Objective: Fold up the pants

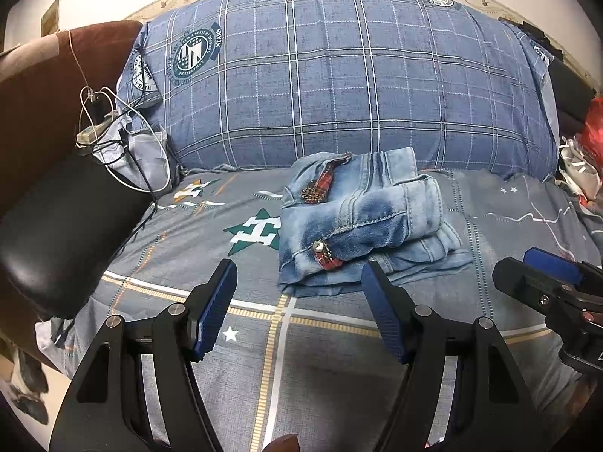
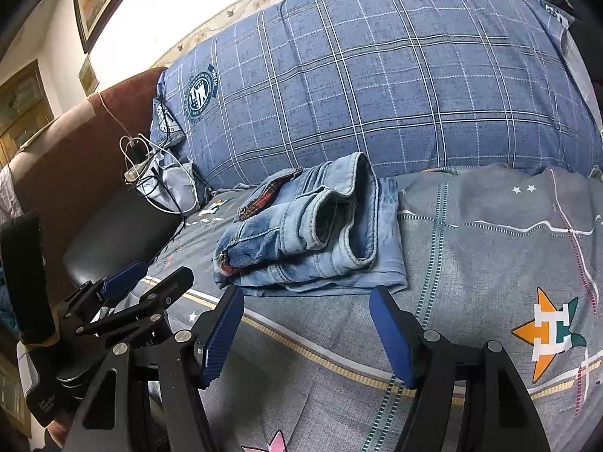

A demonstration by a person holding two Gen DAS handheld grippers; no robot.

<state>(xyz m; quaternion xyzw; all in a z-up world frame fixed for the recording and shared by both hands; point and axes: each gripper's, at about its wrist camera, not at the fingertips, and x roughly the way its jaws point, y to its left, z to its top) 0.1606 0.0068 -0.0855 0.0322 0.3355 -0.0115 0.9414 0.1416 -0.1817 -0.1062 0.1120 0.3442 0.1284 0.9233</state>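
Observation:
A pair of light blue jeans [image 1: 361, 222] lies folded in a compact bundle on the grey patterned bedsheet [image 1: 188, 263], with red plaid trim showing. It also shows in the right wrist view [image 2: 312, 233]. My left gripper [image 1: 299, 275] is open and empty, its blue pads just short of the bundle's near edge. My right gripper [image 2: 307, 301] is open and empty, just in front of the bundle. The right gripper shows at the right edge of the left wrist view [image 1: 546, 275]; the left gripper shows at the left of the right wrist view [image 2: 150, 282].
A large blue plaid pillow [image 1: 339, 75] lies behind the jeans. A brown and black headboard [image 1: 49, 188] stands at the left with a power strip and cables [image 1: 105, 128]. Red and white items [image 1: 588, 143] lie at the far right.

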